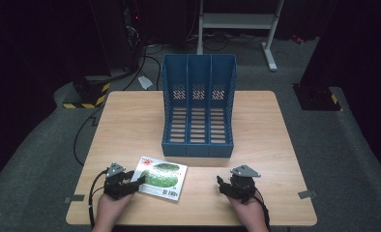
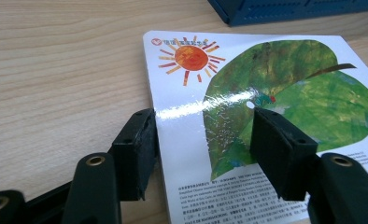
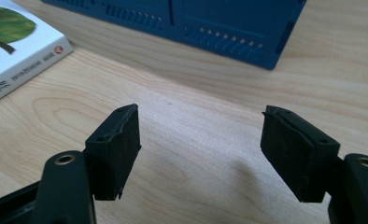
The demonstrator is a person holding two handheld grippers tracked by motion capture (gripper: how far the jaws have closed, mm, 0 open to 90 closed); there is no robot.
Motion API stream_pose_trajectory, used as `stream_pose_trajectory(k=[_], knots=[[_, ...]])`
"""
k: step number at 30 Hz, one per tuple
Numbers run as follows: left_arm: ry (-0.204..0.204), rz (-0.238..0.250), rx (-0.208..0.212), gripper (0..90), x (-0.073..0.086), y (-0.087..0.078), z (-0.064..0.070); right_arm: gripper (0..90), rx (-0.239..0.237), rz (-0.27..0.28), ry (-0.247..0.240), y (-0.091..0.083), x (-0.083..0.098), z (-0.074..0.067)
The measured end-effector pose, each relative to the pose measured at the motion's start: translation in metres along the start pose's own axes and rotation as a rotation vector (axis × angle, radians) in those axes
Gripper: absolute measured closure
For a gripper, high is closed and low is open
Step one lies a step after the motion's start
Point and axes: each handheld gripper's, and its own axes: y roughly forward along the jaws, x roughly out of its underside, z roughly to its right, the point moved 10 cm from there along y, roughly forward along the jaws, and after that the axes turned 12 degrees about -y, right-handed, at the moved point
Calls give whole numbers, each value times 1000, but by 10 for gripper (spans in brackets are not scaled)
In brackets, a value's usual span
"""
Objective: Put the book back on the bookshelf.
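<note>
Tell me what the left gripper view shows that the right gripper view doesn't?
Left gripper view alone: the book's cover with an orange sun and the whole green leaf, and the left gripper, one pad at the book's edge, the other over the cover.

Right gripper view alone: the right gripper, open over bare table, and the book's spine.

Both: the book, the wooden table, the blue rack.

The book (image 2: pixel 266 93) is cut off at the bottom edge of the left gripper view, its small print (image 2: pixel 229 196) left unreadable; the blue file rack (image 3: pixel 182 23) is cropped by the right gripper view's top edge.
</note>
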Motion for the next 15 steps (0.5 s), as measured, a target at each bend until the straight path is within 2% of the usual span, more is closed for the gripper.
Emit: stream_pose_trajectory(k=[2, 7, 11, 13, 15], knots=[[1, -3, 10, 409, 1, 0, 4, 245, -17, -11, 35, 3, 1, -2], [27, -28, 29, 407, 6, 2, 17, 143, -63, 0, 16, 5, -1, -9], [36, -43, 45, 406, 8, 4, 27, 149, -74, -5, 3, 6, 0, -11], [59, -48, 41, 401, 9, 4, 28, 150, -88, -6, -3, 6, 0, -13], [63, -42, 38, 399, 8, 4, 29, 187, -98, -3, -17, 3, 1, -14]])
